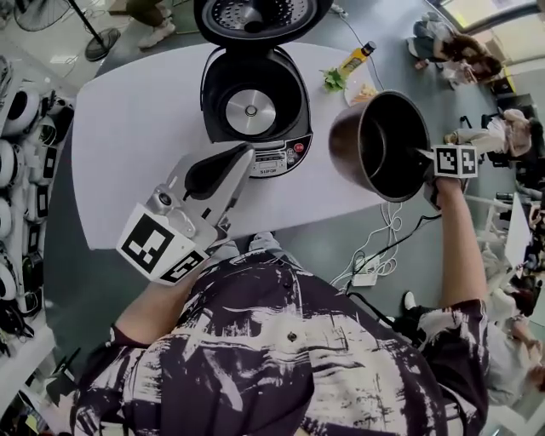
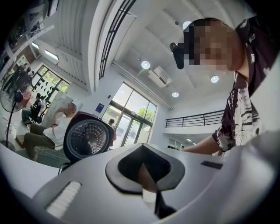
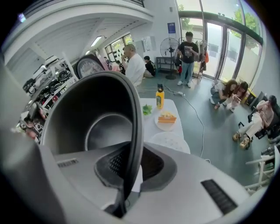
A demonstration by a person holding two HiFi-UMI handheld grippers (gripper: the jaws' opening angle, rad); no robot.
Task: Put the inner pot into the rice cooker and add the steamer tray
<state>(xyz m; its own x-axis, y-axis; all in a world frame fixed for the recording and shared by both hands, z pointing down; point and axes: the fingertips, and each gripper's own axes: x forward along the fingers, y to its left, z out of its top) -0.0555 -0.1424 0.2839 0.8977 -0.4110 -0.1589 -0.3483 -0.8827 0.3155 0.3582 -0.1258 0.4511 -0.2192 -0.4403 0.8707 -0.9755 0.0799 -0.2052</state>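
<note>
The open rice cooker (image 1: 251, 106) stands at the far middle of the white table (image 1: 128, 153), its lid (image 1: 255, 17) up and its cavity holding nothing. My right gripper (image 1: 423, 156) is shut on the rim of the dark inner pot (image 1: 383, 145), which hangs tilted in the air over the table's right edge. In the right gripper view the rim (image 3: 135, 118) runs between the jaws. The white perforated steamer tray (image 3: 170, 142) lies on the table below the pot. My left gripper (image 1: 213, 170) hovers in front of the cooker, shut on nothing.
A yellow bottle (image 1: 356, 60), greens (image 1: 334, 81) and a plate of food (image 1: 362, 92) sit at the table's far right. A power strip and cables (image 1: 366, 272) lie on the floor. Shelves of cookers (image 1: 17, 153) line the left; people sit at the right.
</note>
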